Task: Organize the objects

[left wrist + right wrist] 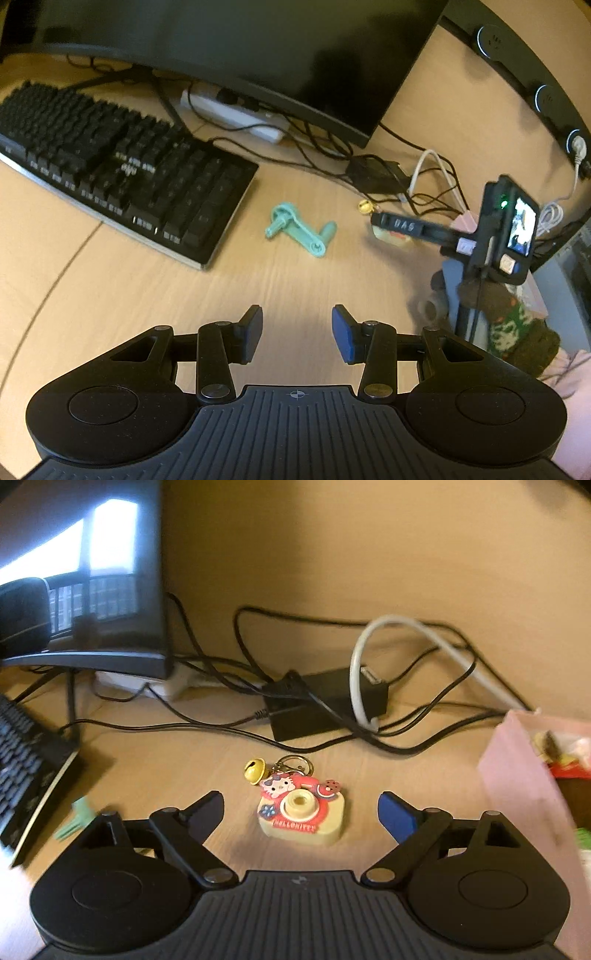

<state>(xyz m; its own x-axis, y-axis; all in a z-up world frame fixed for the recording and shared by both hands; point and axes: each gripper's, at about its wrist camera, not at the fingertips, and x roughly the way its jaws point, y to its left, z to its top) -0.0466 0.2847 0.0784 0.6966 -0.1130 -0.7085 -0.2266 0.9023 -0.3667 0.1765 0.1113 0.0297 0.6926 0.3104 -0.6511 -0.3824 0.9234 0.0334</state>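
My right tool (301, 810) stands spread wide with nothing clamped, and the small cream-and-red plastic toy-camera keychain (302, 814) lies flat on the light wooden tabletop (388, 771) right between its fingers, touching neither pad as far as I can tell. That is the relation my next move turns on: the keychain sits dead ahead at twelve o'clock, centred in the gap, its body squat rather than long, with the metal ring and the small yellow bell (255, 770) trailing off toward eleven o'clock. So I judge the right hand is the nearer one and need only close. The pink open-topped box (524, 775) already holding bits stands at about two o'clock, close by, the likely place to drop it. My left tool (297, 332) is partly parted and empty; from it the mint-green plastic crank handle (301, 234) lies at twelve o'clock, well ahead, its long axis running roughly nine to three.
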